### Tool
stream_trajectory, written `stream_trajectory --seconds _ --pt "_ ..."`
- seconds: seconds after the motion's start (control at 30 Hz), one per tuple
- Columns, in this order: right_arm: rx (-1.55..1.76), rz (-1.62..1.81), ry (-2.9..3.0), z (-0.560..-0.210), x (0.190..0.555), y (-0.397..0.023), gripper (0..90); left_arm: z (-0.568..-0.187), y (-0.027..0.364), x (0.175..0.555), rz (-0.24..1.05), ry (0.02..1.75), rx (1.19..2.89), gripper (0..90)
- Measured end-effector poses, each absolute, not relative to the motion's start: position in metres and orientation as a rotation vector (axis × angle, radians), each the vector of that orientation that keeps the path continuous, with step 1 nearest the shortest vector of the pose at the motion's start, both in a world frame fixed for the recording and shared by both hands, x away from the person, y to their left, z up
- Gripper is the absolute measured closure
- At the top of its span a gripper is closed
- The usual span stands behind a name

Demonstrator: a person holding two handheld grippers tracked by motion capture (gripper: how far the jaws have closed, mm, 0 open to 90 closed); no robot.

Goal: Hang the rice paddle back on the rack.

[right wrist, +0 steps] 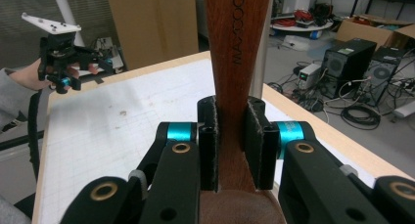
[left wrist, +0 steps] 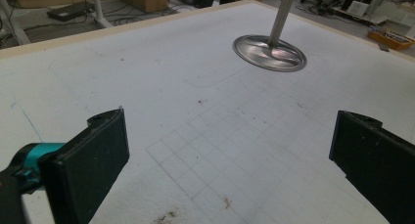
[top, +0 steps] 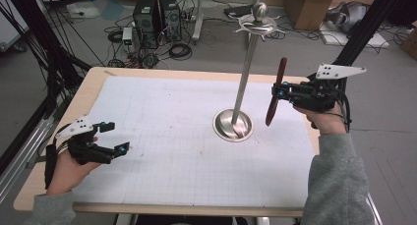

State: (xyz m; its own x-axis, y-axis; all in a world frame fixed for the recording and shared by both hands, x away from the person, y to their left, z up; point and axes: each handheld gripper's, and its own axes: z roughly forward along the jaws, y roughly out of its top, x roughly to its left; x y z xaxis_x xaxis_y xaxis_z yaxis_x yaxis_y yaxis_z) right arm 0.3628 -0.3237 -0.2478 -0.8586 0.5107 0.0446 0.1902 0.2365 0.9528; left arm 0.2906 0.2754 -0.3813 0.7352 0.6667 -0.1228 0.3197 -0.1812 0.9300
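wooden utensil (right wrist: 234, 62), "maxcook" lettering

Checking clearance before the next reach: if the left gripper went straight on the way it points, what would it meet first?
Probably the white mat, since the open left gripper tilts down at it; the stand's round base lies further along.

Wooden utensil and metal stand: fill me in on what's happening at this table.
A person works at the table with a gripper in each hand. The right gripper is clamped on a dark wooden utensil, holding it roughly upright in the air beside the metal stand, apart from its pole. The stand's hooks at the top are bare. The left gripper hangs open and holds nothing, low over the table's near left part.
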Motion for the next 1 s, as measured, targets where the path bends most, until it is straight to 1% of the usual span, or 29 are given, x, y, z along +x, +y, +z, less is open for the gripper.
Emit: stream_trajectory --seconds 0.7,1.0 --pt "0.698 1.667 2.174 -0.225 0.377 -0.328 77.8 -0.384 0.281 0.287 0.376 0.791 1.781 1.8" --pt "0.714 1.678 2.157 -0.222 0.380 -0.326 77.8 -0.382 0.279 0.285 0.380 0.783 1.782 1.8"
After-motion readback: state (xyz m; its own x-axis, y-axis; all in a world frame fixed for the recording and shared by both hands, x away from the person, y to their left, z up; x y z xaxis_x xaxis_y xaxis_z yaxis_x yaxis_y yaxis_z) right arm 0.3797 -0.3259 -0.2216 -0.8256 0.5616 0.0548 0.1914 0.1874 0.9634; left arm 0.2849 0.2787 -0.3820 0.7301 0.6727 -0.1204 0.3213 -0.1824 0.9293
